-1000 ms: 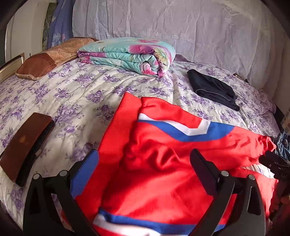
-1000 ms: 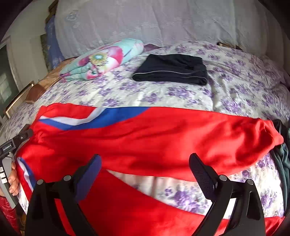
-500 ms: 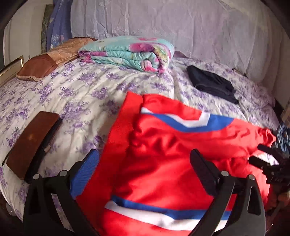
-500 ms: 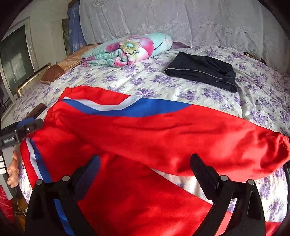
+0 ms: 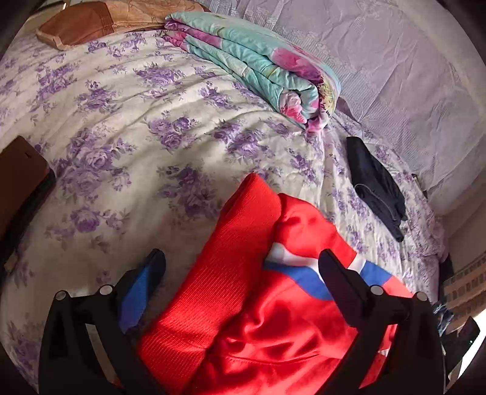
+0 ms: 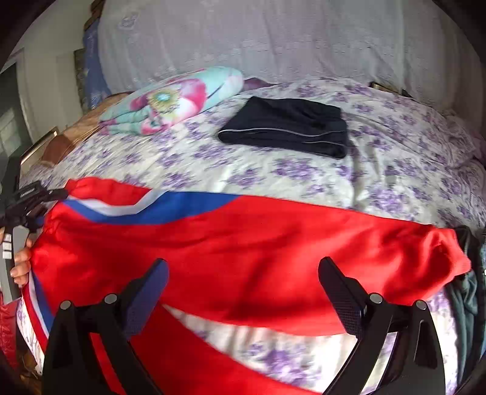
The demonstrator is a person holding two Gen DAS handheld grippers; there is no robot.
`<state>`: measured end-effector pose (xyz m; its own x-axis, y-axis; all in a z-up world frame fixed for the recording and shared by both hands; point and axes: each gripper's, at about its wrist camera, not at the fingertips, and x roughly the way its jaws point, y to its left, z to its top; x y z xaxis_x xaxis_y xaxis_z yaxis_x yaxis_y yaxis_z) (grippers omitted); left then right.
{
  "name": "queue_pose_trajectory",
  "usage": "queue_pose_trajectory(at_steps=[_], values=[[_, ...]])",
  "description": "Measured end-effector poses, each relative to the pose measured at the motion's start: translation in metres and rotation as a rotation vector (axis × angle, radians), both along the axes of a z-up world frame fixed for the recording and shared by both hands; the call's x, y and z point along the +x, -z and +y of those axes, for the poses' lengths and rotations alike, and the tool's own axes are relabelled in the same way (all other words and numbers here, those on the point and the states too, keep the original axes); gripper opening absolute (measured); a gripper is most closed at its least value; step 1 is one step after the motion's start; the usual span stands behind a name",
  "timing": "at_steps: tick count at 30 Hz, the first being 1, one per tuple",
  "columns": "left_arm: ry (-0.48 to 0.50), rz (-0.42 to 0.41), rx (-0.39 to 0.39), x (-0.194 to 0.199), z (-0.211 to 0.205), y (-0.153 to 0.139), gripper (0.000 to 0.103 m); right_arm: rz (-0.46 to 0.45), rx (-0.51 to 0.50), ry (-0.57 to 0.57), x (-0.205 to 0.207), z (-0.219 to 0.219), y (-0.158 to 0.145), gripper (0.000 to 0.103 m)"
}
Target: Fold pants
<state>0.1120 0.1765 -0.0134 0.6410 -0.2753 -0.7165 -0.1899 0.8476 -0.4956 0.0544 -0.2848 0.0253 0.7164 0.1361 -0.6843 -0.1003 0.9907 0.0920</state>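
Note:
Red pants point(image 6: 243, 240) with a blue and white stripe lie spread across the near side of the floral bed point(image 6: 303, 176). One leg lies across, the other runs toward the camera. In the left wrist view the waistband end of the pants point(image 5: 243, 273) lies between my open fingers. My left gripper point(image 5: 243, 267) is open just above the waist end. It also shows at the left edge of the right wrist view point(image 6: 33, 197), by the waist. My right gripper point(image 6: 243, 273) is open and empty above the legs.
Folded dark pants point(image 6: 285, 130) lie at the back of the bed. A rolled floral quilt point(image 6: 170, 100) and a brown pillow point(image 5: 85, 21) lie at the head. A brown flat case point(image 5: 21, 182) lies at the left edge. Dark clothes point(image 6: 467, 291) hang at the right edge.
The left gripper has moved forward and tilted toward the waistband end. The right gripper's view has shifted slightly; the pants lie much as before.

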Motion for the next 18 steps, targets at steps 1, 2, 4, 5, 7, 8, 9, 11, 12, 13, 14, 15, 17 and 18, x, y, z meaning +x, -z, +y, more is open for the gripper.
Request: queue_pose_trajectory(at_steps=[1,2,4,5,7,8,9,11,12,13,14,15,17,18], values=[[0.006,0.009,-0.006,0.007,-0.002,0.002,0.098,0.005,0.048,0.024,0.004,-0.018,-0.002,0.099],[0.009,0.015,0.005,0.014,-0.006,0.004,0.098,0.009,0.095,0.042,0.009,-0.034,-0.002,0.099],[0.016,0.009,0.072,0.022,-0.016,0.006,0.098,0.024,0.149,0.064,0.018,-0.057,-0.001,0.098],[0.03,0.008,0.114,0.026,-0.023,0.005,0.098,0.031,0.16,0.061,0.023,-0.063,0.0,0.098],[0.058,-0.002,0.173,0.03,-0.032,0.004,0.098,0.047,0.148,0.035,0.035,-0.066,0.004,0.098],[0.074,-0.021,0.179,0.03,-0.033,0.002,0.098,0.051,0.122,0.018,0.041,-0.065,0.006,0.098],[0.091,-0.044,0.175,0.029,-0.034,0.001,0.098,0.052,0.092,0.0,0.048,-0.064,0.007,0.098],[0.1,-0.084,0.157,0.025,-0.032,-0.002,0.094,0.049,0.049,-0.032,0.059,-0.063,0.008,0.098],[0.096,-0.095,0.154,0.023,-0.031,-0.002,0.083,0.048,0.032,-0.055,0.066,-0.062,0.007,0.098],[0.092,-0.098,0.154,0.023,-0.031,-0.002,0.078,0.046,0.014,-0.08,0.071,-0.06,0.007,0.098],[0.087,-0.101,0.149,0.023,-0.03,-0.001,0.072,0.039,-0.006,-0.102,0.076,-0.056,0.006,0.098],[0.082,-0.109,0.14,0.022,-0.029,-0.001,0.068,0.032,-0.026,-0.132,0.081,-0.052,0.005,0.098],[0.076,-0.129,0.126,0.02,-0.027,-0.002,0.064,0.029,-0.056,-0.202,0.089,-0.036,0.004,0.097],[0.073,-0.138,0.118,0.019,-0.026,-0.002,0.063,0.031,-0.078,-0.246,0.092,-0.026,0.005,0.095]])
